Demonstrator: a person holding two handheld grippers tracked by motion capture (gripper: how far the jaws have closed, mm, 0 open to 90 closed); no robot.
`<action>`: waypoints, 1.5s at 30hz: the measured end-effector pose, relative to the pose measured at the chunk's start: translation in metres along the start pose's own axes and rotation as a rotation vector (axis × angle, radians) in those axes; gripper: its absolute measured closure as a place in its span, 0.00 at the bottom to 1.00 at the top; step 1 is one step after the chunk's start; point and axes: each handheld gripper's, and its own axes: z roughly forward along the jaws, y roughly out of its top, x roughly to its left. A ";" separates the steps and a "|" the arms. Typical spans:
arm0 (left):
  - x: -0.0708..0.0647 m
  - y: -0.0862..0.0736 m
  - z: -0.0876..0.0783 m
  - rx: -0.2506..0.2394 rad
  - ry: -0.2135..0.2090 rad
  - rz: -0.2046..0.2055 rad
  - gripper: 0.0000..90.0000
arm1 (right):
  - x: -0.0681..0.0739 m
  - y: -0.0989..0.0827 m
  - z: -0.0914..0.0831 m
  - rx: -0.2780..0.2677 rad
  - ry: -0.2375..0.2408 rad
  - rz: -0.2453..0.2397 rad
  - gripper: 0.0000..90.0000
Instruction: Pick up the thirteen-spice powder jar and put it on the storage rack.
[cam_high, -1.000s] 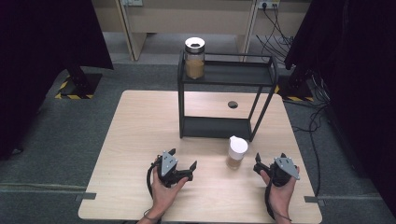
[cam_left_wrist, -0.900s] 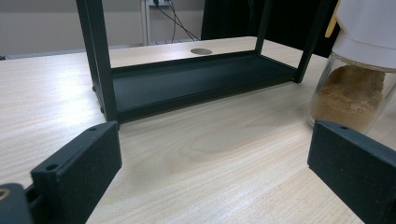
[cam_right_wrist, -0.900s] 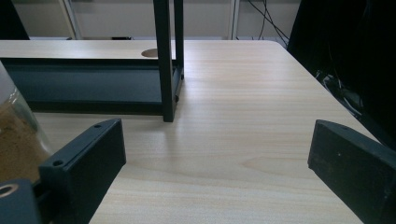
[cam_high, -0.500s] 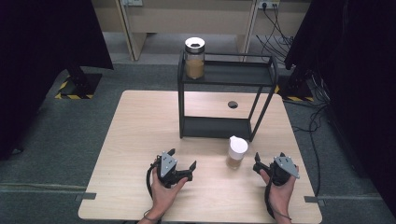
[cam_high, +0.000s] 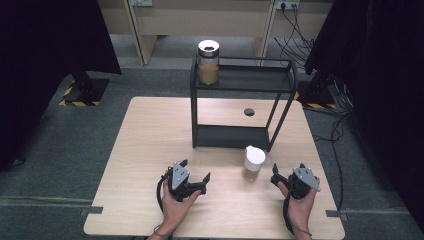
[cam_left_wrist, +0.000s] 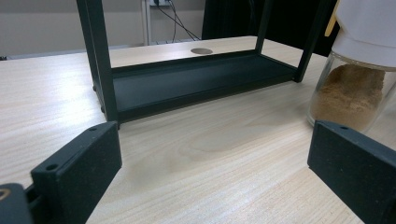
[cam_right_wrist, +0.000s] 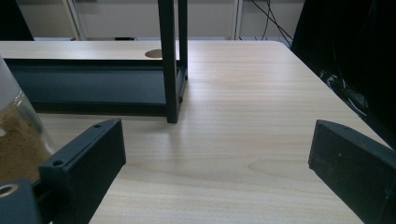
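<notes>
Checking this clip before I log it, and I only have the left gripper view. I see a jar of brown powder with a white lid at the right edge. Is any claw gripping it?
Observer: No. From above, the jar stands free on the table, between the left claw and the right claw, and both are open.
Operator: Is there anything on top of the black rack?
Observer: Yes, a second jar with brown contents stands on the top shelf of the rack, at its left end.
Operator: What lies ahead of the right claw?
Observer: In its own view, bare table and the rack's near corner post; the white-lidded jar sits at the left edge.
</notes>
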 end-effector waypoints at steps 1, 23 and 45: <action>0.000 0.000 0.000 -0.001 0.001 0.000 0.02 | 0.000 0.000 0.000 0.000 0.000 -0.001 0.04; 0.000 0.000 0.000 -0.003 0.001 -0.002 0.02 | 0.000 0.000 0.000 0.000 0.004 -0.003 0.04; -0.001 -0.001 -0.001 -0.007 0.002 0.000 0.02 | 0.000 0.007 -0.012 -0.105 0.070 0.042 0.04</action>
